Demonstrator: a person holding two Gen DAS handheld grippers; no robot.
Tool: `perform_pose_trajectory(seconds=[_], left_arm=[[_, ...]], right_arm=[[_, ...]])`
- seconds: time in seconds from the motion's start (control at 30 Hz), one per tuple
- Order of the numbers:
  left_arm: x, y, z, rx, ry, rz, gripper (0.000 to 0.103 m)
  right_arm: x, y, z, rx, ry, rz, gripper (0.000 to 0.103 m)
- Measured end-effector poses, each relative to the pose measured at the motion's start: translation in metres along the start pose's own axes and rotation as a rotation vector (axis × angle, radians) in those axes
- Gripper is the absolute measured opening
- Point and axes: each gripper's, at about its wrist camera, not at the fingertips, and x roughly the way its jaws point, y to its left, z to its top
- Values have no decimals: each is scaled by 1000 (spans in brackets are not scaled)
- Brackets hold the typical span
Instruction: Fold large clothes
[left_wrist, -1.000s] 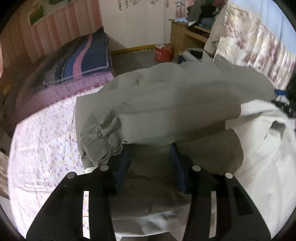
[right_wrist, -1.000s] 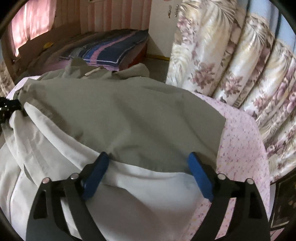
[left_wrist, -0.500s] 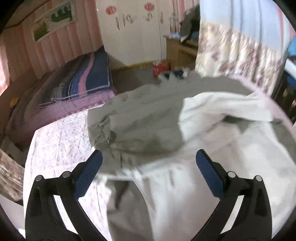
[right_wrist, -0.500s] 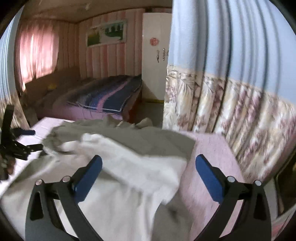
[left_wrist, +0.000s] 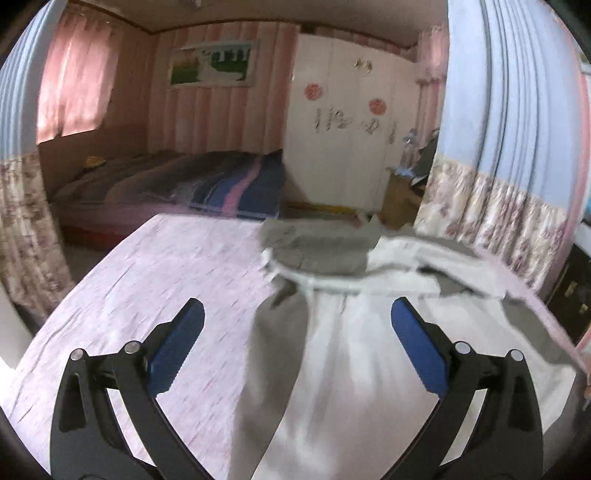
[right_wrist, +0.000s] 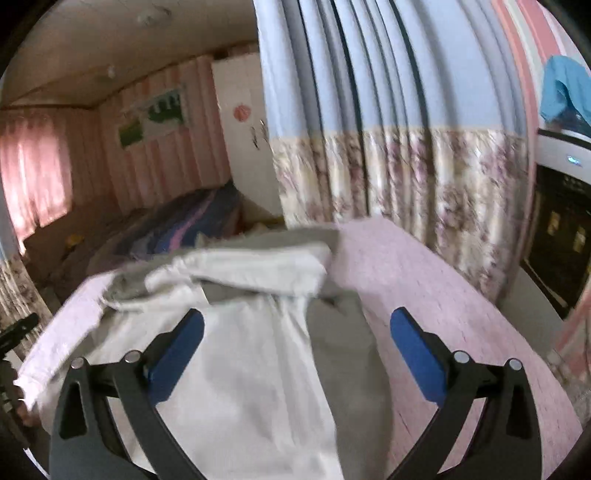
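Grey-and-white jacket (left_wrist: 332, 354) lies rumpled, partly folded, on pink bedsheet (left_wrist: 166, 288).

The right claw (right_wrist: 295, 347) gapes empty above the grey-and-white garment (right_wrist: 258, 354) on the pink bedsheet (right_wrist: 424, 280).

Dim, pink-tinted daylight enters through the curtained window (left_wrist: 74, 85); the room beyond it is murky. Both views show motion blur, strongest on the floral curtain (right_wrist: 406, 192) and garment (left_wrist: 351, 280). Fisheye bending and black vignette mark all corners.
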Motion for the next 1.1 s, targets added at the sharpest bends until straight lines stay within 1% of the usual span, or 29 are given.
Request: perform_pose_trajectory(seconds=[0.07, 0.13, 0.23, 0.3, 0.37, 0.43, 0.53, 0.67, 0.77, 0.87, 0.97, 1.03, 1.1], left_arm=[[-2, 3, -8, -17, 56, -13, 100], [-1, 6, -16, -29, 111, -28, 100], [-4, 7, -30, -19, 163, -35, 100], [-9, 8, -39, -13, 171, -36, 100], [-16, 11, -47, -7, 179, -20, 100], [-21, 17, -55, -10, 186, -6, 100], [-31, 33, -69, -33, 200, 35, 100], [-38, 50, -81, -69, 219, 47, 100], [-44, 58, -85, -70, 220, 68, 100], [-51, 63, -77, -40, 206, 80, 100], [-60, 69, -66, -9, 179, 108, 100], [-62, 74, -64, -19, 185, 98, 100], [-61, 82, -68, -54, 225, 63, 100]], right_arm=[[1, -1, -10, 1, 37, 12, 101], [1, 1, -17, -10, 57, 5, 101], [-10, 5, -26, -55, 28, -32, 101], [-19, 5, -27, -102, 10, -90, 101], [-27, 1, -27, -137, -8, -149, 101], [-30, -5, -27, -146, -5, -177, 101], [-34, -18, -30, -137, 21, -215, 101], [-36, -35, -36, -123, 42, -237, 101], [-39, -43, -34, -106, 38, -203, 101], [-41, -42, -31, -106, 12, -178, 101], [-40, -37, -33, -140, -12, -227, 101], [-39, -36, -36, -151, -1, -222, 101], [-39, -37, -41, -162, 33, -193, 101]])
